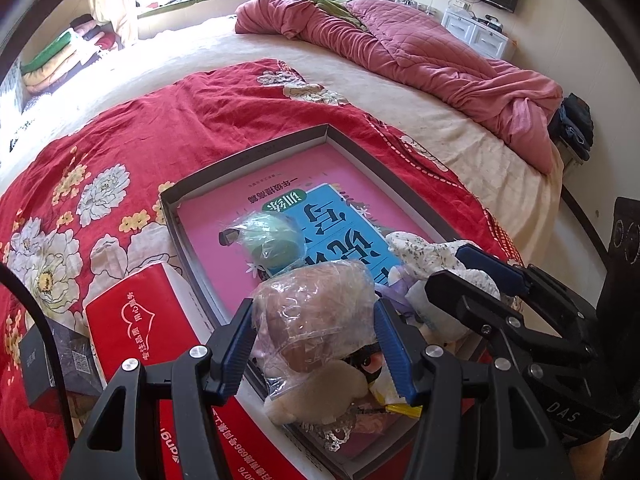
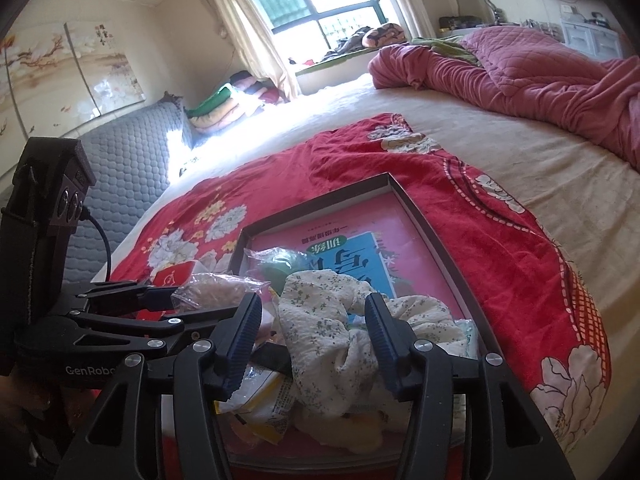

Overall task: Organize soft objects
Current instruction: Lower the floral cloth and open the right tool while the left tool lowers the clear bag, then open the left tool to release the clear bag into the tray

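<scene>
The left gripper [image 1: 316, 344] jaws grasp a bagged plush toy [image 1: 320, 312] over the tray [image 1: 248, 156], while the right gripper [image 2: 312, 344] jaws stand released around the floral cloth [image 2: 332, 320]; next, probably lower and release the toy.

Big bed [image 1: 280, 56], cream sheet over the whole top. Red floral cloth [image 1: 120, 140] spread on the near part, w/ white and yellow flowers. On the cloth: shallow grey tray box [image 1: 248, 152] and, just beside its left edge, a red carton [image 1: 136, 312] w/ white print, plus a small dark box [image 1: 38, 364] at the near left corner. Far side of the bed: pink quilted duvet [image 1: 420, 52] bunched up, lying straight on the sheet, well apart from the cloth.
</scene>
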Demonstrator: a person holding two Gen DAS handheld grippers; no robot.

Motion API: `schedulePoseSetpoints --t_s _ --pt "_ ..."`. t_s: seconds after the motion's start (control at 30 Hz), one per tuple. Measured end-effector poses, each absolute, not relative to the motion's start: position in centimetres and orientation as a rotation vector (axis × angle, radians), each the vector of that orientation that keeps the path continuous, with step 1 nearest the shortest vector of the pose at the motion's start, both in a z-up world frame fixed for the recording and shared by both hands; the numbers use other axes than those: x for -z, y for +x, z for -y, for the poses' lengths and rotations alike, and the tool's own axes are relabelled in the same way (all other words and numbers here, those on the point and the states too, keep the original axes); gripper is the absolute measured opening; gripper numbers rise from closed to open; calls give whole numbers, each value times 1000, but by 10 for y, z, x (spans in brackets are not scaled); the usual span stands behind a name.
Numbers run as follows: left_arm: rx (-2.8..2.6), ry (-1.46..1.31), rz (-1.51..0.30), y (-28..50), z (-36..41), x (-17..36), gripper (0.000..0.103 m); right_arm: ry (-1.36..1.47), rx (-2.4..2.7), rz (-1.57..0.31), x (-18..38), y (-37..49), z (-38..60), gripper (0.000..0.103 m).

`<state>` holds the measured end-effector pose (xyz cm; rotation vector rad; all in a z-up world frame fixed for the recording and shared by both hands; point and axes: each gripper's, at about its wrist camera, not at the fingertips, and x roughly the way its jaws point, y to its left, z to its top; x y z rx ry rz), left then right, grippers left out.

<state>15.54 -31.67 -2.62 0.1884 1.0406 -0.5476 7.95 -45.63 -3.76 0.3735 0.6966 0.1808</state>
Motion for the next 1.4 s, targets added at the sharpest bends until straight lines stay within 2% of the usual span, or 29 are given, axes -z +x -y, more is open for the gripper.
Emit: schedulePoseSetpoints --t_s 0.23,0.63,1.4 --pt "556 196 -1043 155 320 28 59 415 -142 -702 45 81 467 58" --pt "564 192 -1062 154 323 31 60 521 -180 -662 41 78 475 73" --pt "566 187 -1055 148 319 26 65 585 -71 -567 21 56 498 78"
